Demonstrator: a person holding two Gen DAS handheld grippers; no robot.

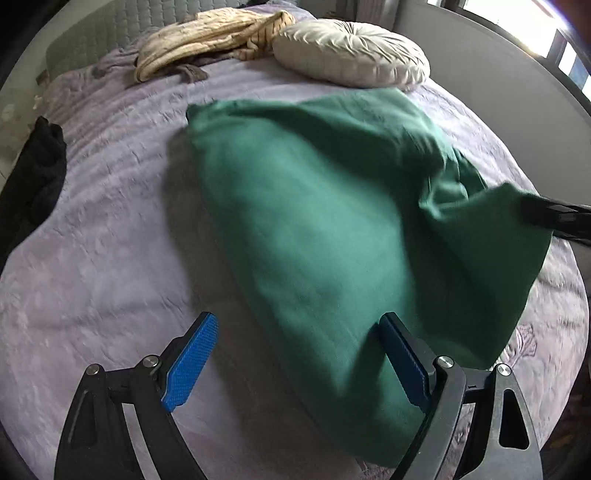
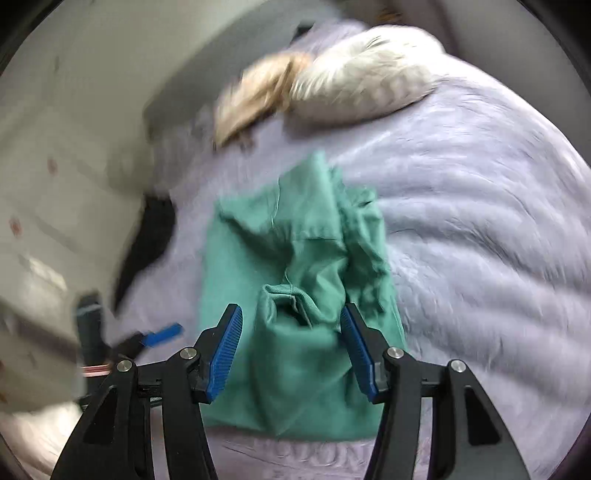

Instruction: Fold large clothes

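A large green garment (image 1: 314, 229) lies partly folded on the lilac bedspread (image 1: 103, 258). My left gripper (image 1: 299, 354) is open above its near end, its right pad over the cloth and its left pad over the bedspread. In the right wrist view the garment (image 2: 295, 362) lies bunched under my right gripper (image 2: 291, 343), which is open with a fold of cloth between the blue pads. The right gripper's dark body (image 1: 557, 216) shows at the garment's right corner in the left wrist view. The left gripper's blue pad (image 2: 162, 334) shows at lower left in the right wrist view.
A round cream cushion (image 1: 351, 51) and a beige striped cloth (image 1: 207, 37) lie at the head of the bed. A black garment (image 1: 33, 177) hangs over the left edge. A grey headboard (image 1: 122, 26) is behind, a wall and window at right.
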